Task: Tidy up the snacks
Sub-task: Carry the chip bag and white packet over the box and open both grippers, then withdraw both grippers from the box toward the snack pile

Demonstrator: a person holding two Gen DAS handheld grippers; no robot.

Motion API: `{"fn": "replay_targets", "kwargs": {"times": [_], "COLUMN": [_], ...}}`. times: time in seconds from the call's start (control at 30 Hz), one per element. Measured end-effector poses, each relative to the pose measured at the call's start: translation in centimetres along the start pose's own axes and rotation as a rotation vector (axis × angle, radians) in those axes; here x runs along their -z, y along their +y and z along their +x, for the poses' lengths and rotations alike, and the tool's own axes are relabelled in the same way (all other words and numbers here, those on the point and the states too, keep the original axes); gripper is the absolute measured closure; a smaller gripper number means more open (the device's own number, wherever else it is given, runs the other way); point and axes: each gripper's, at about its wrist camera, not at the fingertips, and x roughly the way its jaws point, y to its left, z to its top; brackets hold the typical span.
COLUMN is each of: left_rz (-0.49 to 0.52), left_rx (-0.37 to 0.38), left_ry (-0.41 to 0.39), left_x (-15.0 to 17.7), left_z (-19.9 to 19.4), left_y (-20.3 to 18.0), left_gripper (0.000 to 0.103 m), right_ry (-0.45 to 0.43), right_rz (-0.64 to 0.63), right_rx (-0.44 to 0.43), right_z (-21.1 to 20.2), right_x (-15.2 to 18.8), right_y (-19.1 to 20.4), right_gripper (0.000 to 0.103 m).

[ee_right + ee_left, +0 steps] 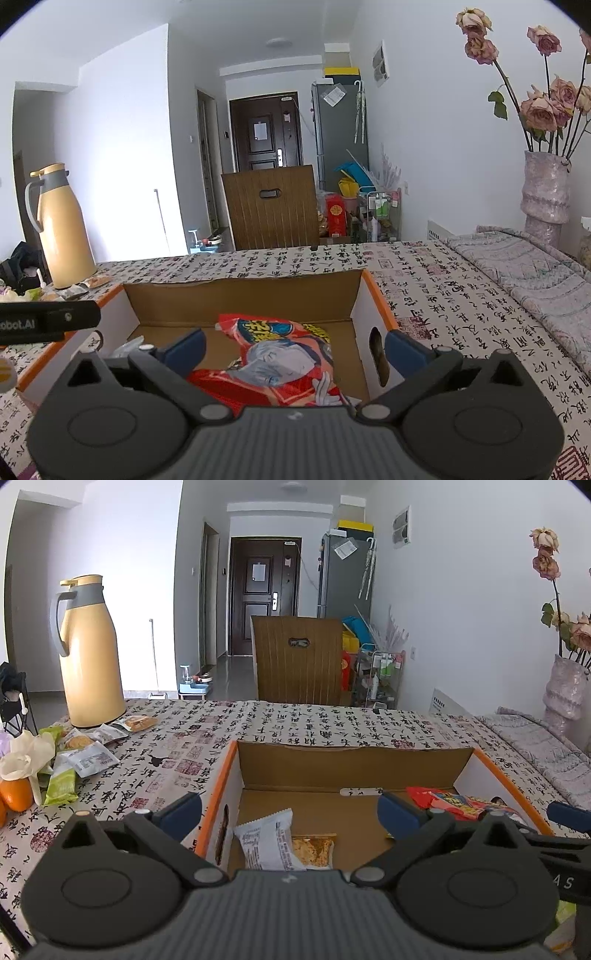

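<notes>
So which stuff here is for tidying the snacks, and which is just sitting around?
For the job:
- cardboard box
- red snack bag in the box
- white packet in the box
- loose snack packets on the table, beside the jug

Just lying about:
- yellow jug
- oranges
- vase of flowers
- wooden chair

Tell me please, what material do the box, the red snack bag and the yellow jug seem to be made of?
Box: corrugated cardboard, matte brown inside, white with orange edges outside, rough torn rim.
Red snack bag: thin plastic film, probably; glossy, creased, printed.
Yellow jug: likely plastic or coated metal; smooth satin shine, grey handle.
</notes>
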Motion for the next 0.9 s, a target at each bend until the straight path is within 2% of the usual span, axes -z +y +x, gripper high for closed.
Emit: {"fn": "replay_targets", "kwargs": {"times": [0.57,0.9], "left_rz": [0.001,0.018], "left_rx": [-0.012,0.023], "left_ry": [-0.068,-0.078], "left_x": [-1.6,-1.4], "left_z": [-2.8,-5.5], "left_y": [-0.1,-0.4], "left_gripper": [0.000,0.000], "right_ry": [-0.066,-0.091], "right_rz": [-0.036,-0.045], "right_rx": [0.003,-0.001], "right_z": [-3.1,-6.2], "right_x": [-1.6,-1.6], "right_y": [0.7,0.0], "right_gripper": [0.000,0.000]}}
